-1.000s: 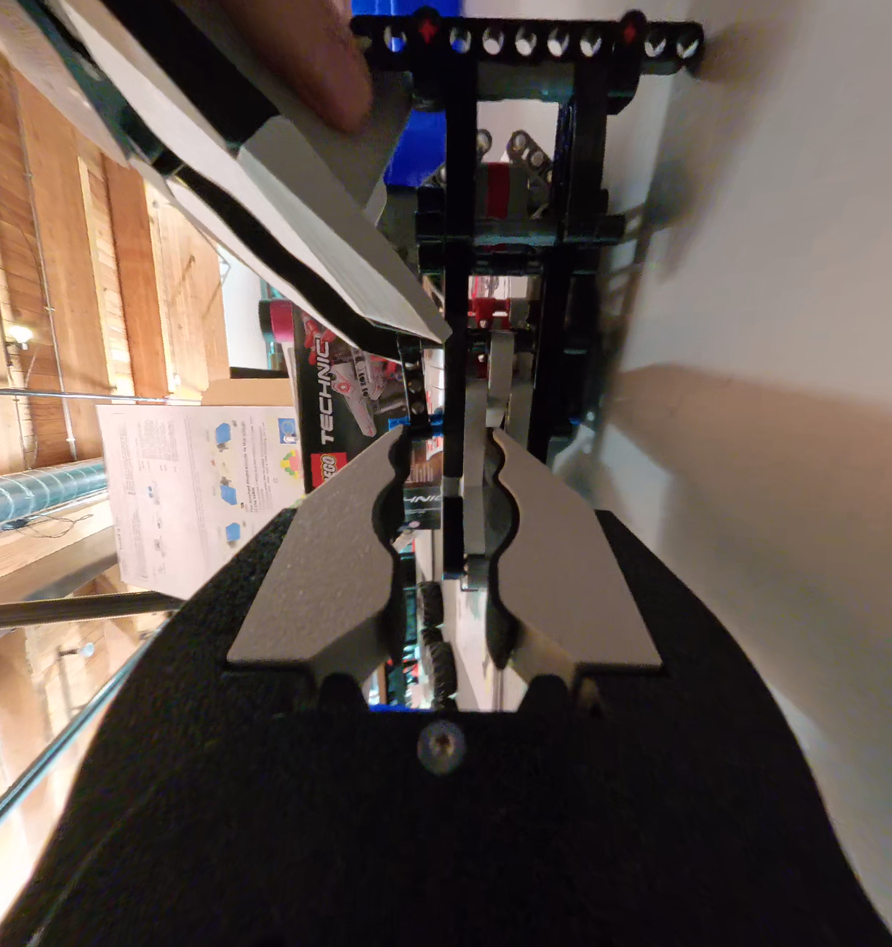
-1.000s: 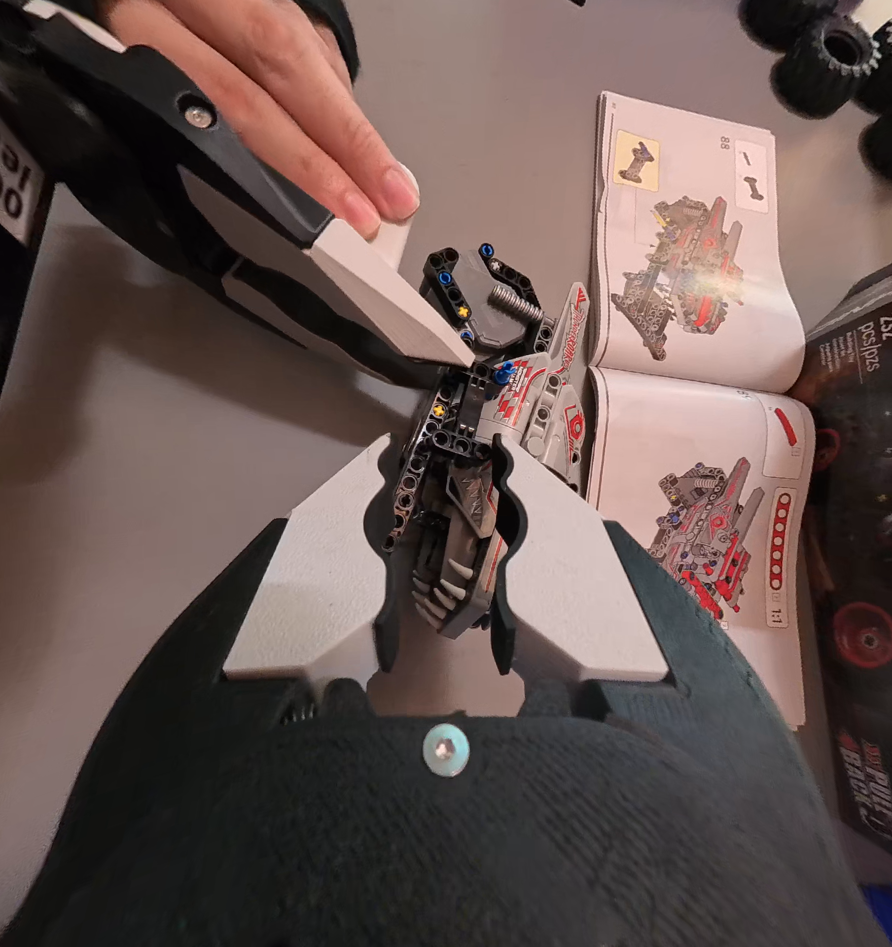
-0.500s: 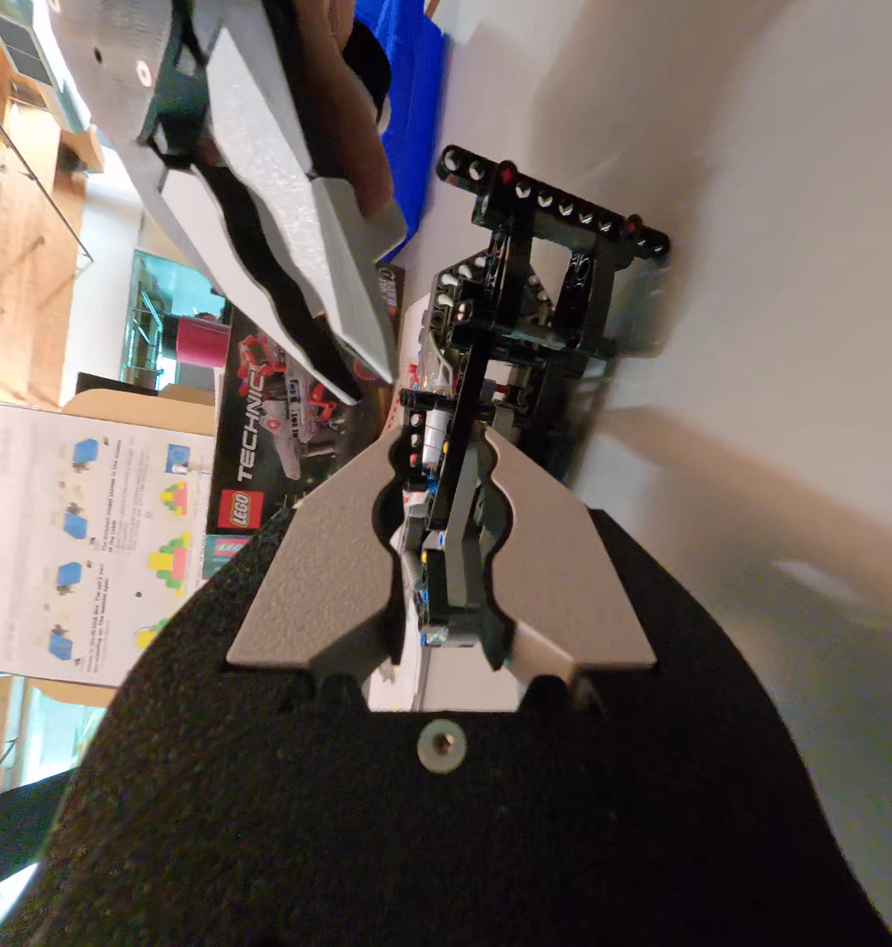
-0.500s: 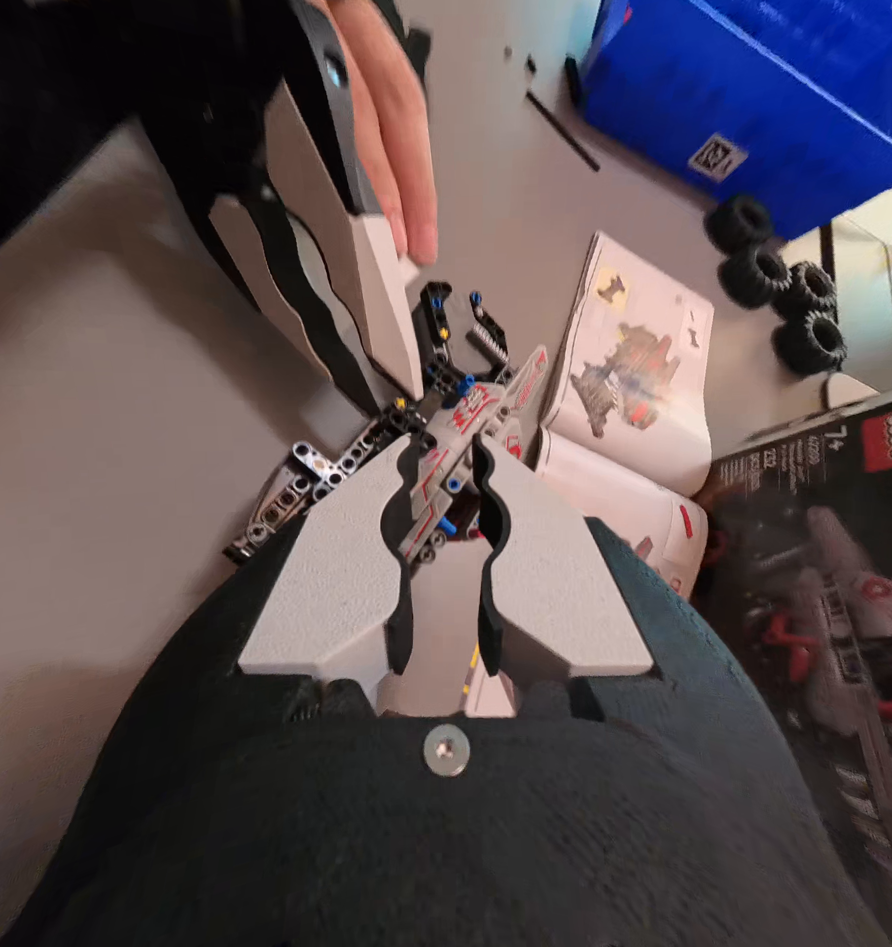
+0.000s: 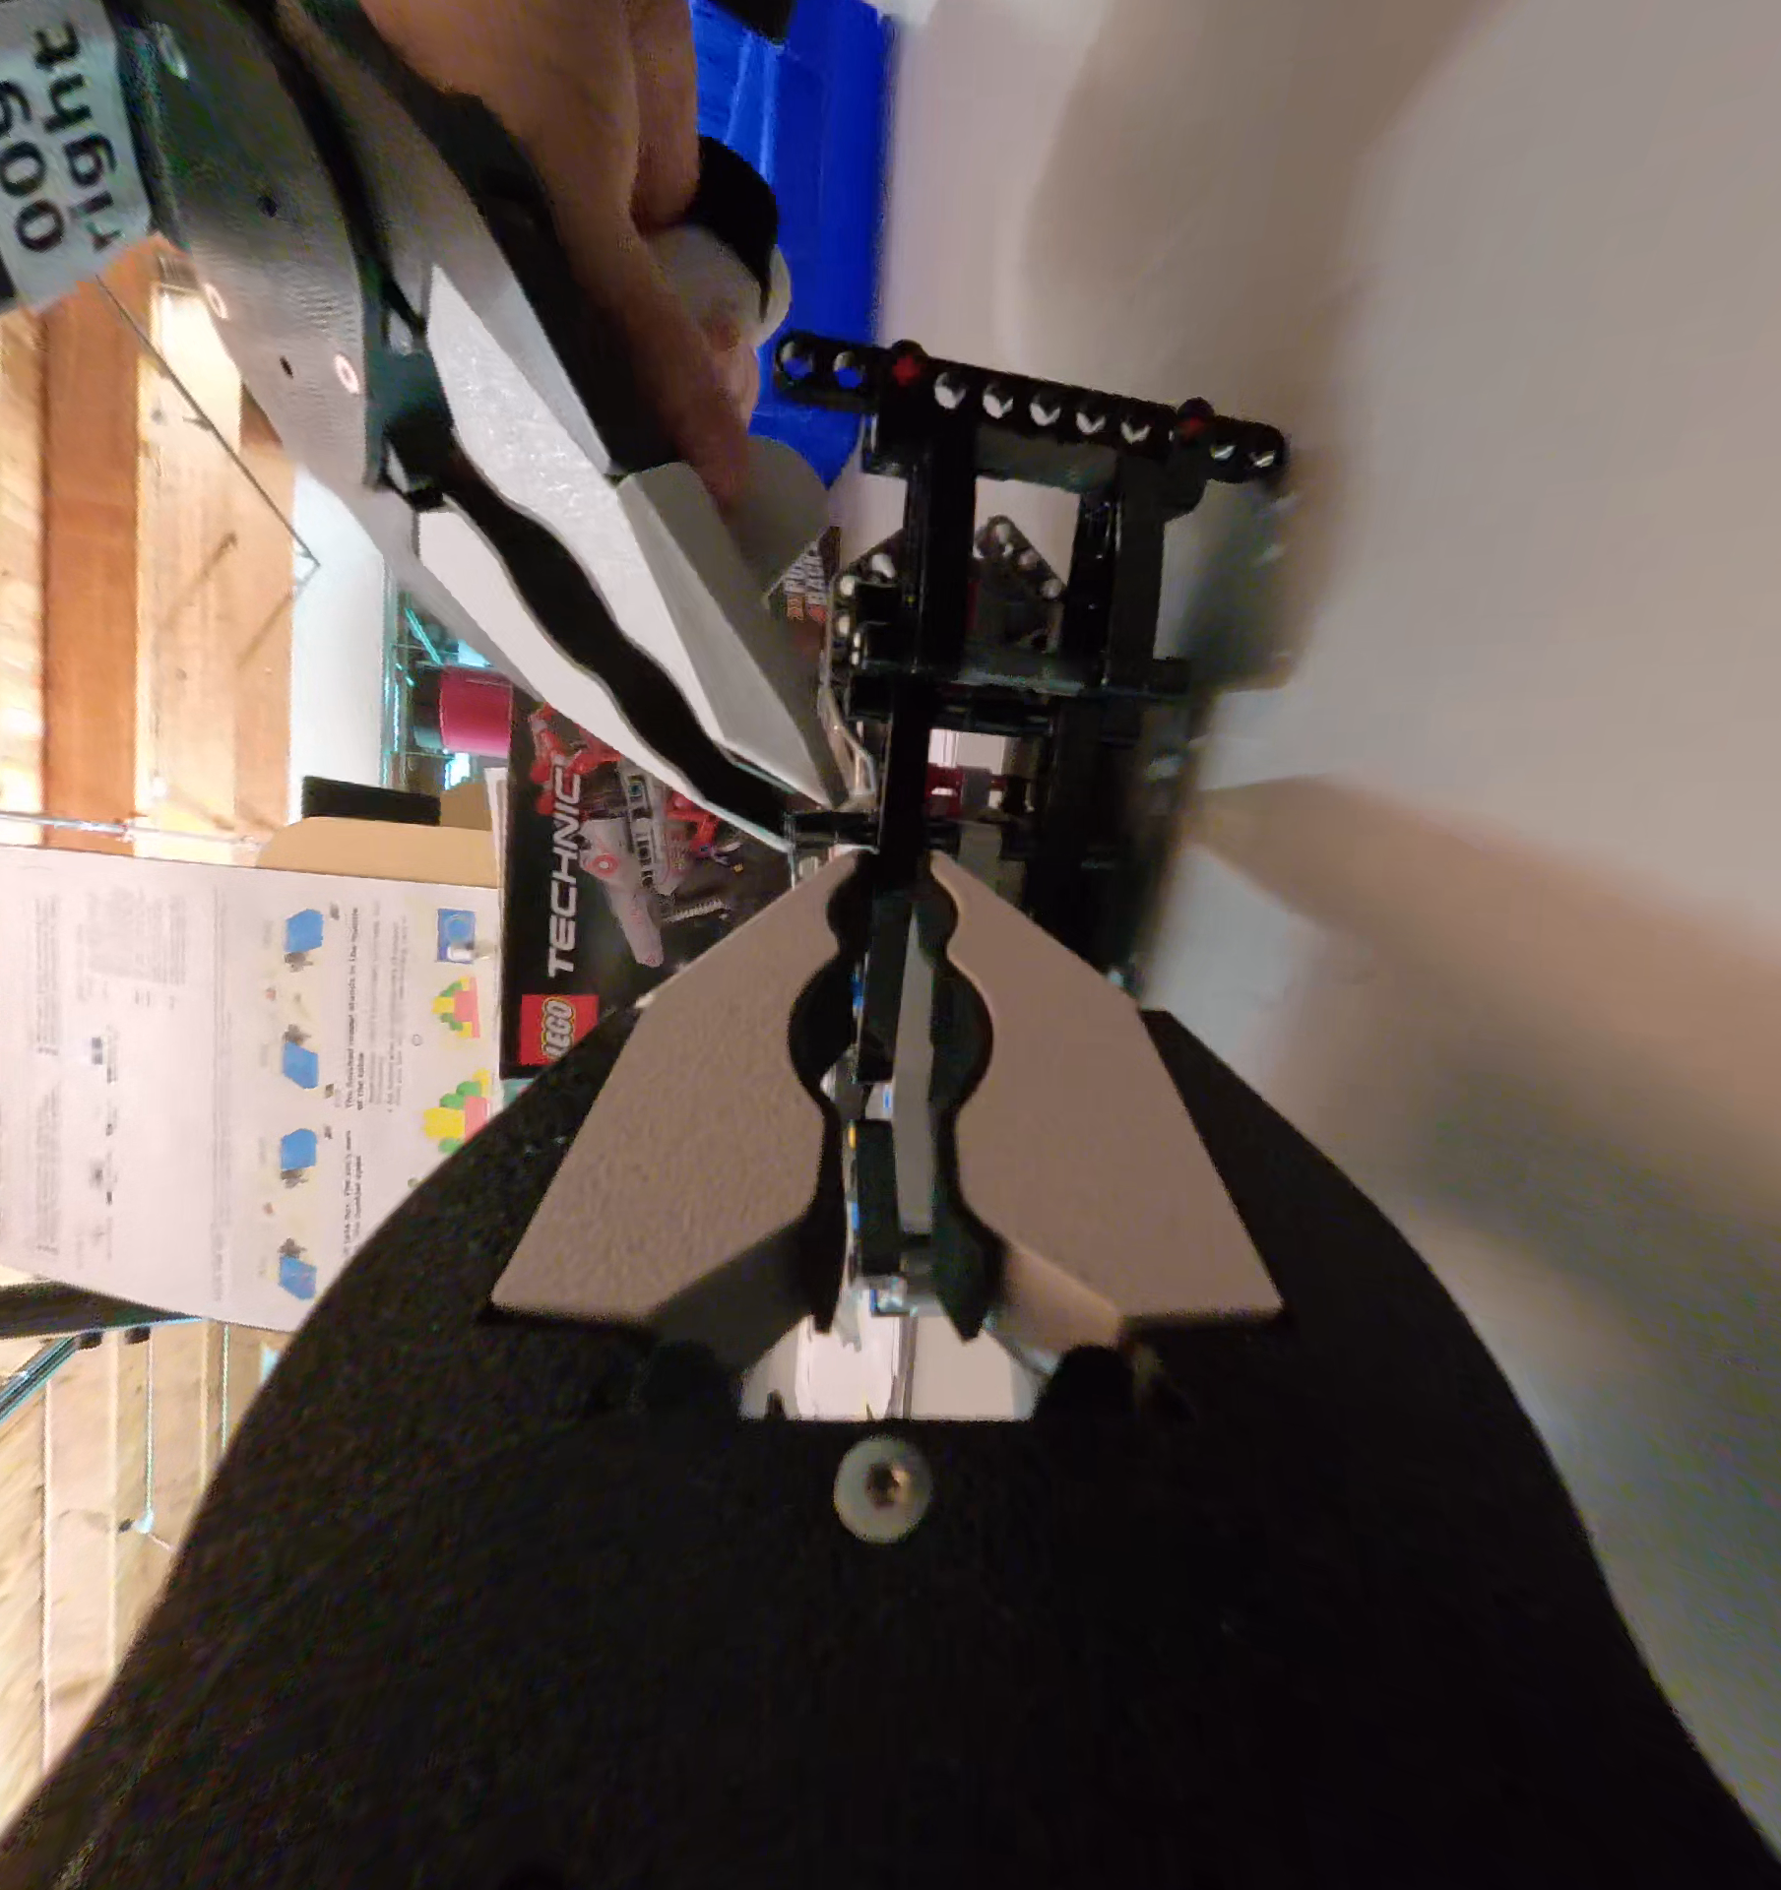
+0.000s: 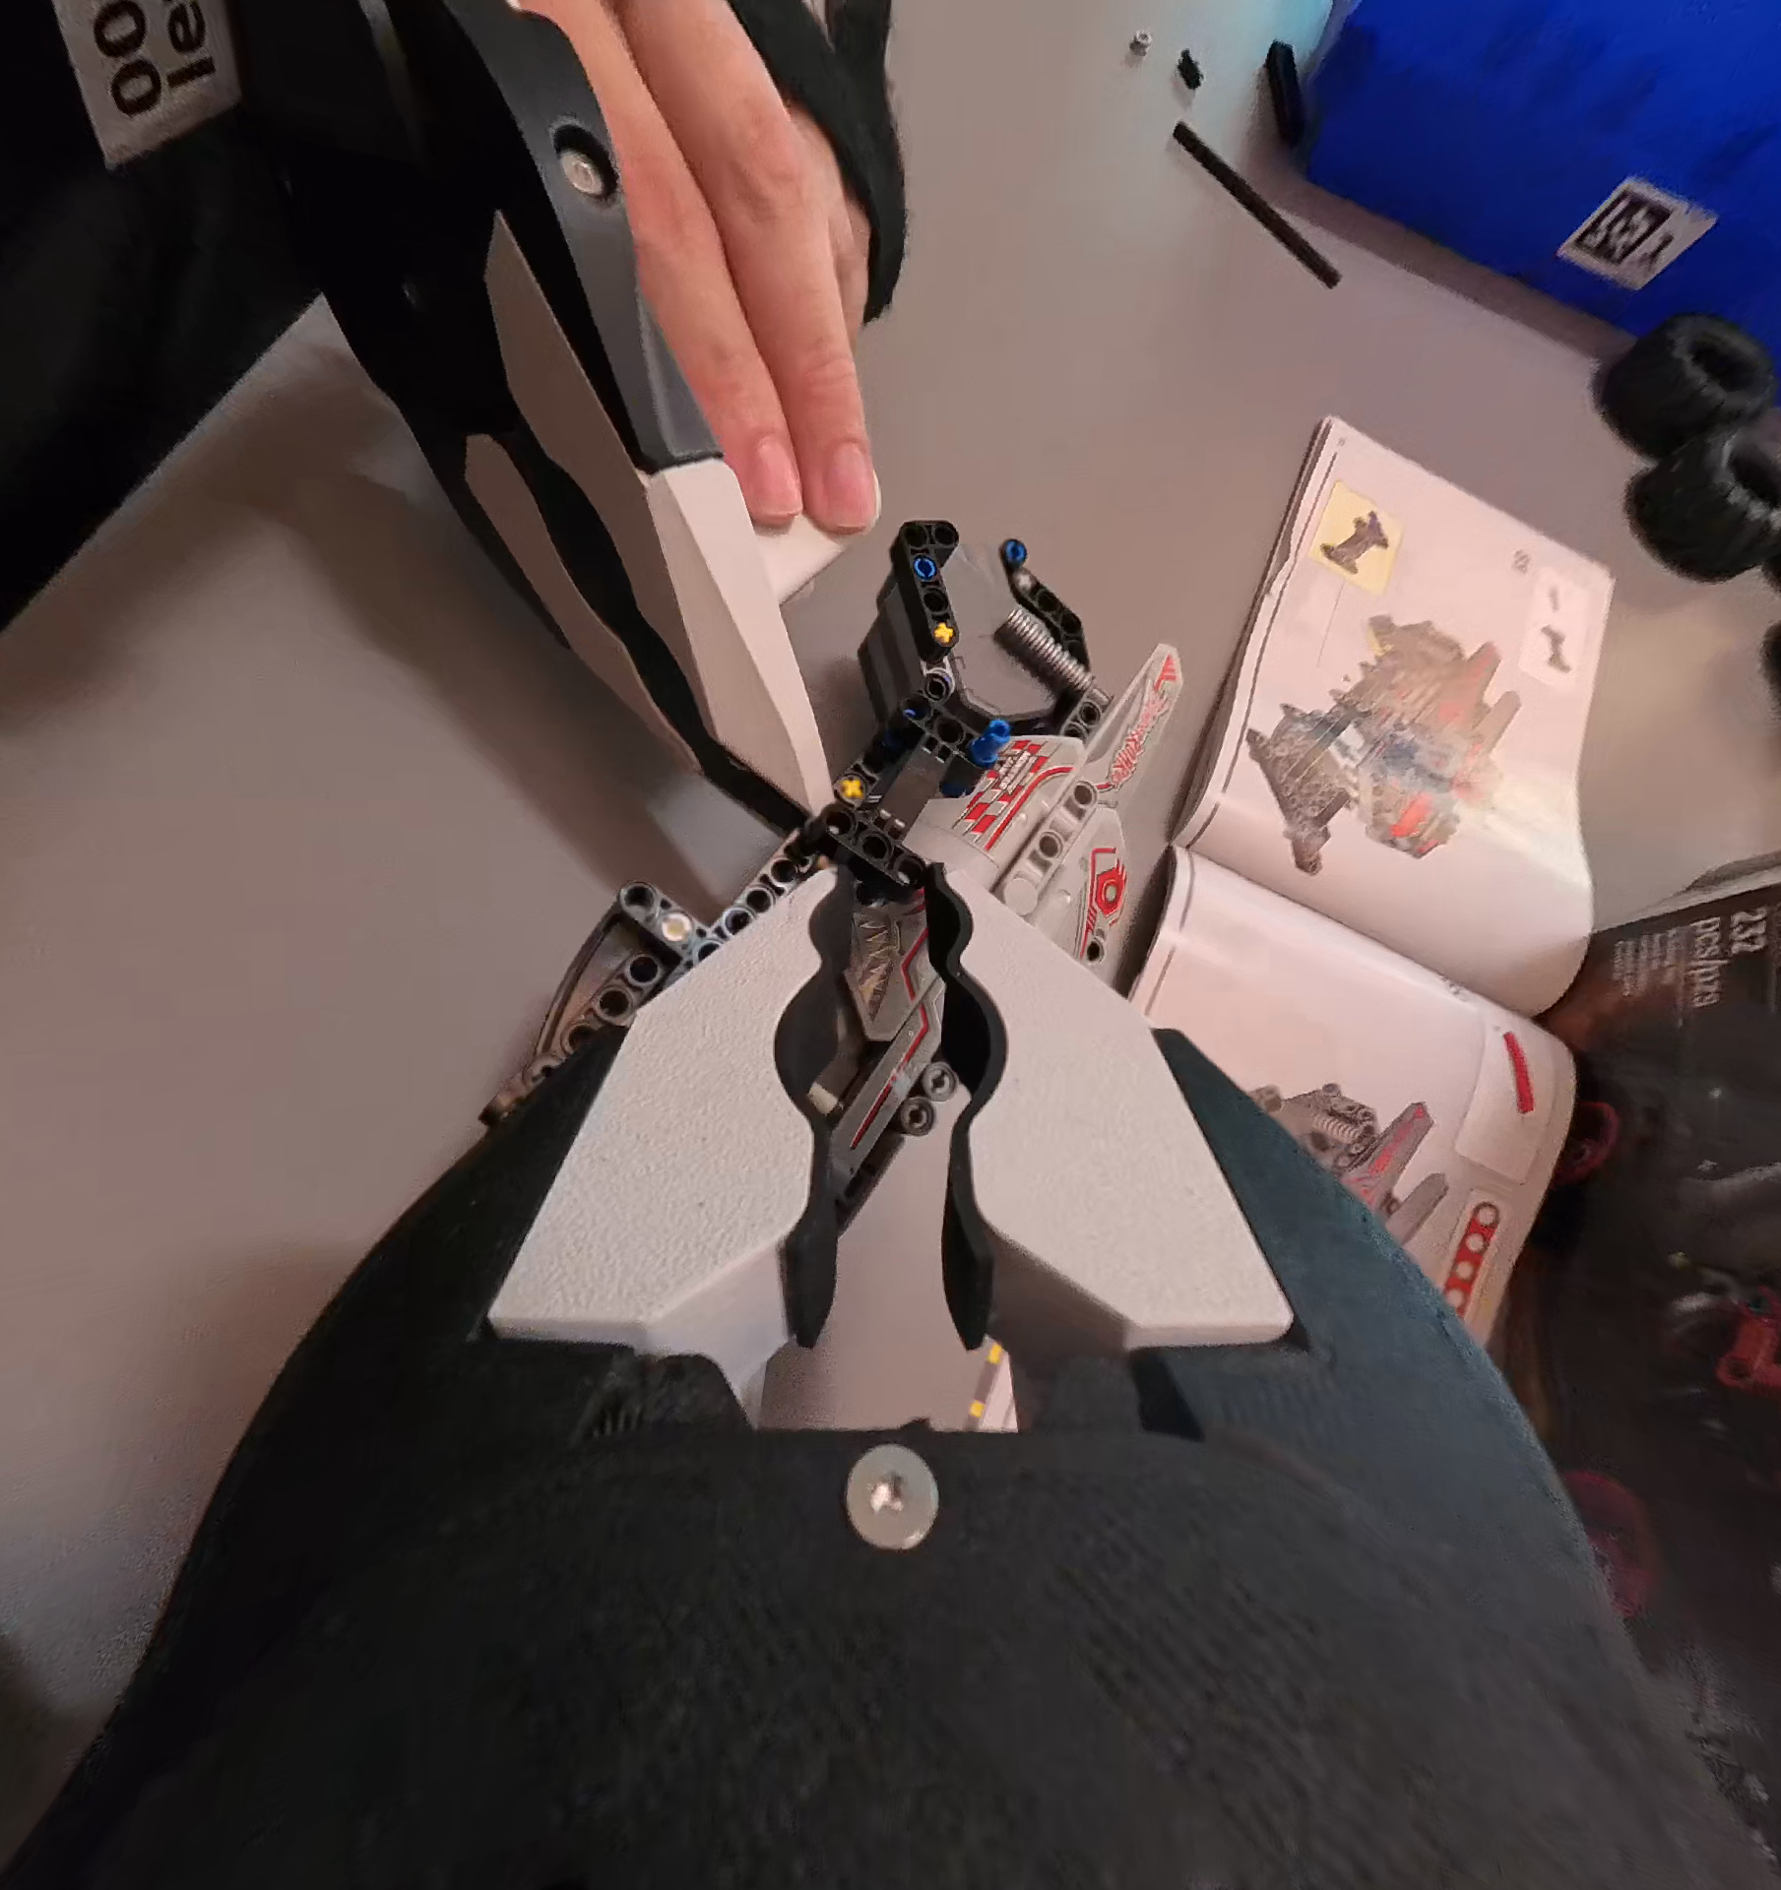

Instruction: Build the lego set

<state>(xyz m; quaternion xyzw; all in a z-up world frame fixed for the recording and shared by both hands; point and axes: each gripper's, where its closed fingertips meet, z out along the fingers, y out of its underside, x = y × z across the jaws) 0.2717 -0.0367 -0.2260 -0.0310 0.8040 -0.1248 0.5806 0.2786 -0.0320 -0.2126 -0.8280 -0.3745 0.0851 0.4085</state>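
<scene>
left gripper (image 5: 891,869) clamped on the lego model (image 5: 1019,634), camera rolled sideways

the jaws are pinched tight on a thin black beam of the build, which runs up to a black frame topped by a long crossbeam full of holes with two red pins. the right gripper (image 5: 814,793) comes in from the upper left with a hand (image 5: 600,205) on it, its tips right against the model just beside ours. pale table (image 5: 1479,511) fills the right side. behind: the set's black box (image 5: 600,920), a white printed sheet (image 5: 221,1074), something blue (image 5: 814,205), wood panelling.
</scene>
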